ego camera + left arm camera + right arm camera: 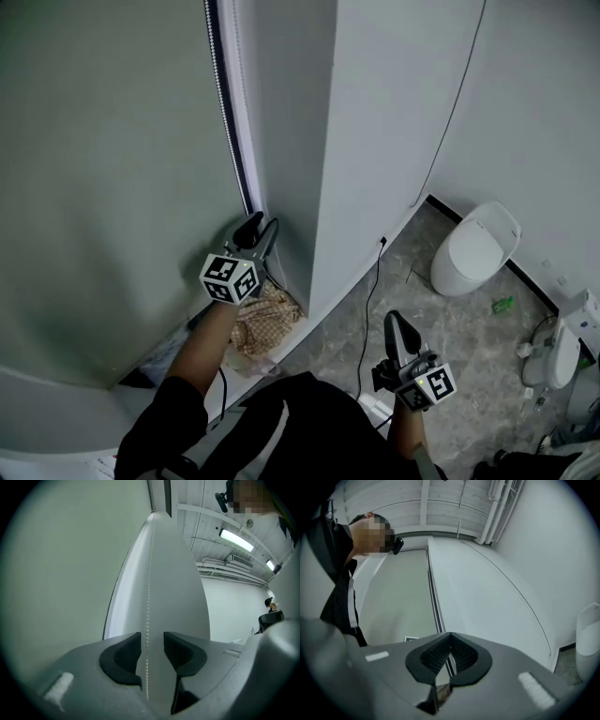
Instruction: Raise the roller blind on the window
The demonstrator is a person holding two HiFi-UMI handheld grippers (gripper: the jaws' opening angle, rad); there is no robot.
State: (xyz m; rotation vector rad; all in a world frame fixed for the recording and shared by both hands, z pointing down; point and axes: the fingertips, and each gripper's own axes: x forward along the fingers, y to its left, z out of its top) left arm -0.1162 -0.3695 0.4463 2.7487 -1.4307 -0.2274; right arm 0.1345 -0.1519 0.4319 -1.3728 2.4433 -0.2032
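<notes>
The grey-green roller blind [103, 169] covers the window at the left. Its bead chain [230, 112] hangs along the blind's right edge. My left gripper [262, 230] is raised to the chain's lower end. In the left gripper view the chain [149, 597] runs straight down between the jaws of the left gripper [152, 651], which stand open with a gap on either side of it. My right gripper [394, 323] hangs low over the floor, away from the chain. Seen in its own view, the right gripper [451, 637] is shut with nothing in it, and the blind [398, 597] lies beyond.
A white pillar [375, 141] juts out just right of the chain. A patterned cloth bundle [262, 319] lies at its foot. A black cable [370, 309] runs down to the floor. A white toilet-shaped unit [473, 248] and another white device [562, 352] stand at the right.
</notes>
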